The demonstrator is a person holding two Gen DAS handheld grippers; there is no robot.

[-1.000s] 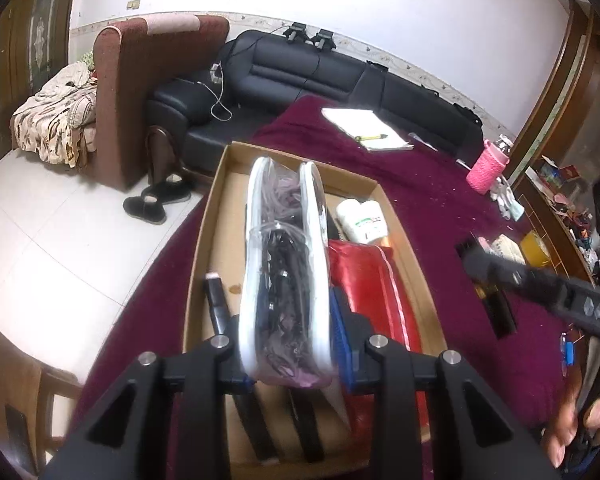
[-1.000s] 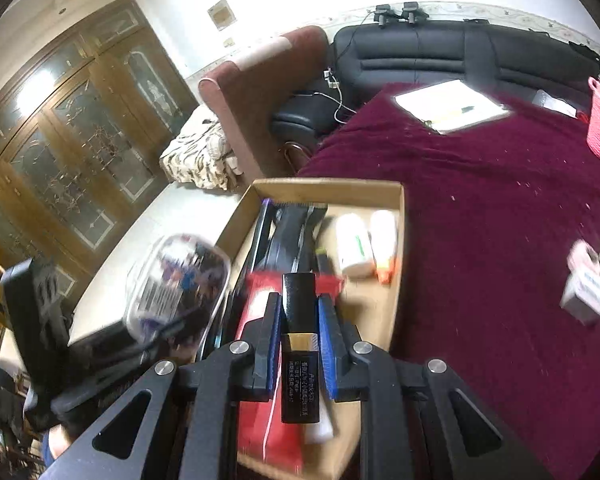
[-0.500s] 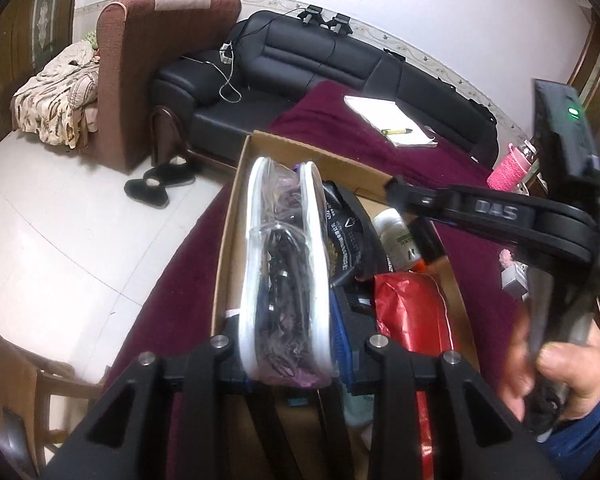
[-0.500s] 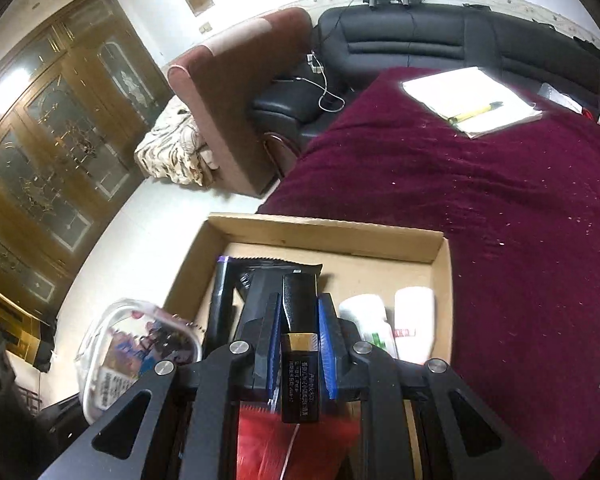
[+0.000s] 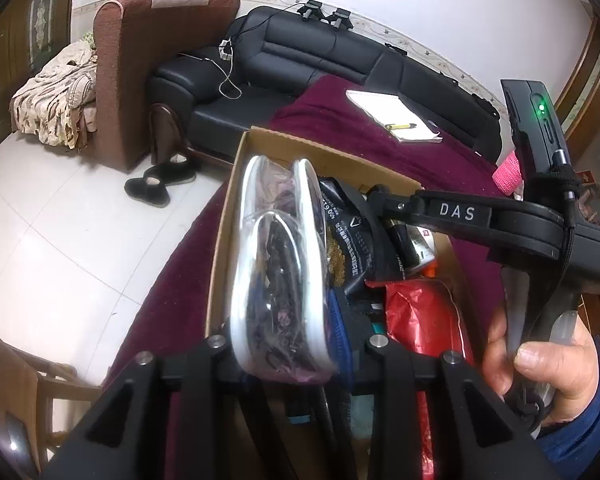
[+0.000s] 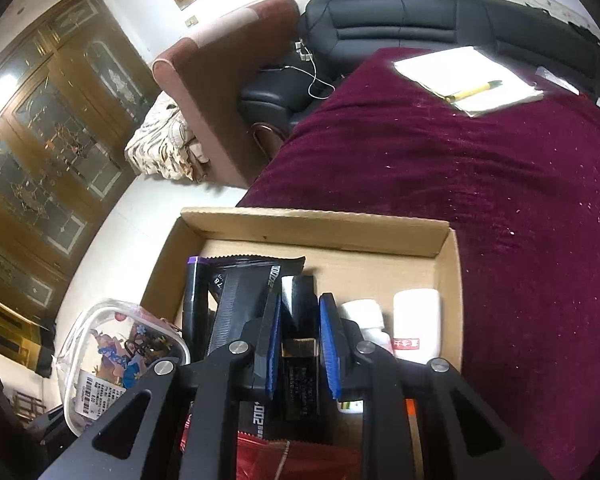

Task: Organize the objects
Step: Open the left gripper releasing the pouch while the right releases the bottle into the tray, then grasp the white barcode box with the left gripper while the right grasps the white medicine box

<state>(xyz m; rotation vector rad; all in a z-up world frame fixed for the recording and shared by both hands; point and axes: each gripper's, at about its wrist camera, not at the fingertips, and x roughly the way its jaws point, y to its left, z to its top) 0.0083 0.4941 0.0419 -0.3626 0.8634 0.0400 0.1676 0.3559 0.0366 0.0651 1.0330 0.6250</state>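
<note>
two grippers, both loaded, over a cardboard tray

the left gripper (image 5: 288, 344) clamps a clear plastic pouch (image 5: 278, 264) edge-on between its fingers; the pouch is glossy and rounded, rimmed with white piping, stuffed with dark tangled contents that cannot be identified from this side; in the right wrist view the same pouch (image 6: 120, 356) shows its broad face, with a printed pattern and a white barcode label, held just outside the left wall of the tray; the right gripper (image 6: 300, 344) is closed on a slim black rectangular box (image 6: 300, 364) with a gold band and fine print too small to read; its blue ribbed pads (image 6: 330, 344) press both long sides, and the box hangs over the tray's interior; the cardboard tray (image 6: 320, 224) is shallow, matte brown, with raw corrugated edges; inside lie a black glossy foil packet (image 6: 236, 300), a crinkled red foil bag (image 5: 424, 320) and two white cylindrical bottles (image 6: 416, 324), their lower parts hidden behind the gripper frame; the tray's near end is cut off in both views; it sits on a dark red velvety tablecloth (image 6: 500, 200) flecked with pale specks; farther off, a white notepad (image 6: 468, 76) carries a yellow pen (image 6: 476, 90); beyond it stands a black leather sofa (image 5: 300, 52).
</note>
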